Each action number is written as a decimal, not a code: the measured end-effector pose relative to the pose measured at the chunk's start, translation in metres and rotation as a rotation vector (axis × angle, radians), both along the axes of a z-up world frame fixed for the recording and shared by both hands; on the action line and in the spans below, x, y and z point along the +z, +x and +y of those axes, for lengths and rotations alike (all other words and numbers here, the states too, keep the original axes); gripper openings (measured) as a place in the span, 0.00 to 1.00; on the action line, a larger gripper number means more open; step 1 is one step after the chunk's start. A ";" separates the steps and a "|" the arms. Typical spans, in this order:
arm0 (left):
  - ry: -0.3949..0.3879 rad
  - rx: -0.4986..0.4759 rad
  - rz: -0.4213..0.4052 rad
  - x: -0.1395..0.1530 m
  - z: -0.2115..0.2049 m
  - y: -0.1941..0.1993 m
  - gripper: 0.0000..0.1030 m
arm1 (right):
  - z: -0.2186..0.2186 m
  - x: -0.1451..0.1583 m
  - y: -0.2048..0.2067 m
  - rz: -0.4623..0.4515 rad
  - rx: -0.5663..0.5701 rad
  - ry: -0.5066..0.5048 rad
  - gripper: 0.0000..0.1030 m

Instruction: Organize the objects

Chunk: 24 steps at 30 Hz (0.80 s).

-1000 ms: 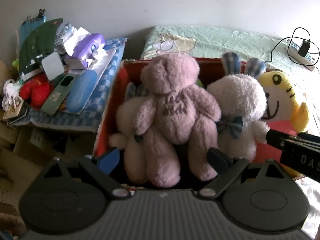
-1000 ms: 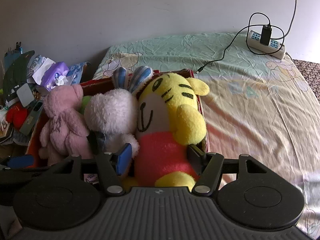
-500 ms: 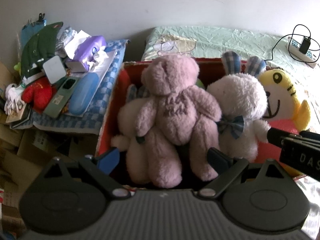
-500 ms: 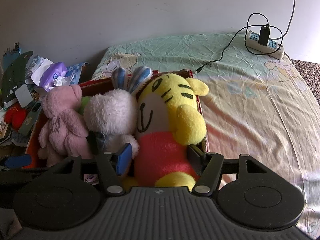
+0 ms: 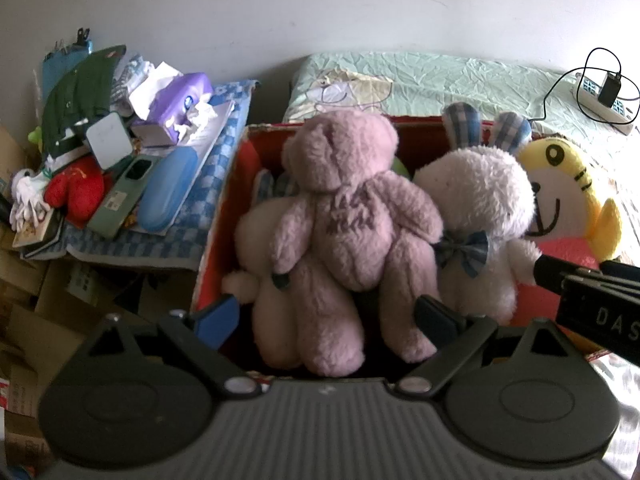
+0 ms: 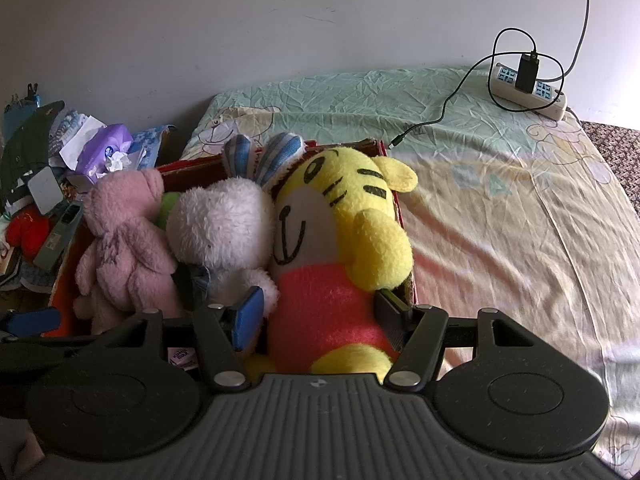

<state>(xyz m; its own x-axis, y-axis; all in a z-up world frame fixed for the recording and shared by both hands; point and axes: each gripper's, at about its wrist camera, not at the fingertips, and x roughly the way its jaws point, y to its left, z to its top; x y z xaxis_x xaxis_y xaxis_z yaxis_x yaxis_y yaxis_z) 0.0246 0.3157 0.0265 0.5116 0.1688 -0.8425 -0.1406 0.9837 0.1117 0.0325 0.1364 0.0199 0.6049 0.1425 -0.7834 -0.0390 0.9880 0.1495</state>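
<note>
Little has changed over the past second: on the bed (image 6: 480,200), the red box (image 5: 224,208) and its plush toys sit as they did, while the left camera has eased back a touch, showing slightly more of the cluttered counter (image 5: 208,216) beside it. That suggests the sorting is near its end — the toys look packed. The yellow tiger (image 6: 340,240) fills the box's right end, the white rabbit (image 5: 480,208) is pressed against it, and the pink bear (image 5: 352,216) leans over a cream plush at the left. The right gripper (image 6: 320,316) stands wide open, fingers flanking the tiger's red belly — contact cannot be told. The left gripper (image 5: 328,316) is likewise spread wide around the bear's legs, gripping nothing.
</note>
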 end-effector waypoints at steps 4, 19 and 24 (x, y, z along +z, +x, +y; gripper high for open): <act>0.000 0.000 0.001 0.000 0.000 0.000 0.93 | 0.000 0.000 0.000 0.000 0.001 -0.001 0.63; -0.005 -0.004 0.000 -0.001 0.001 0.003 0.93 | 0.002 0.000 0.000 0.000 0.000 -0.004 0.64; -0.024 -0.010 -0.001 -0.002 0.002 0.004 0.93 | 0.001 0.000 0.001 0.001 -0.001 -0.004 0.64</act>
<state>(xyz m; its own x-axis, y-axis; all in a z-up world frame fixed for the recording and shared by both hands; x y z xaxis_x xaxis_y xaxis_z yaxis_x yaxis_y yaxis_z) 0.0289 0.3182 0.0243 0.5141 0.1436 -0.8456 -0.1308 0.9875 0.0882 0.0332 0.1375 0.0201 0.6046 0.1387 -0.7844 -0.0384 0.9887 0.1452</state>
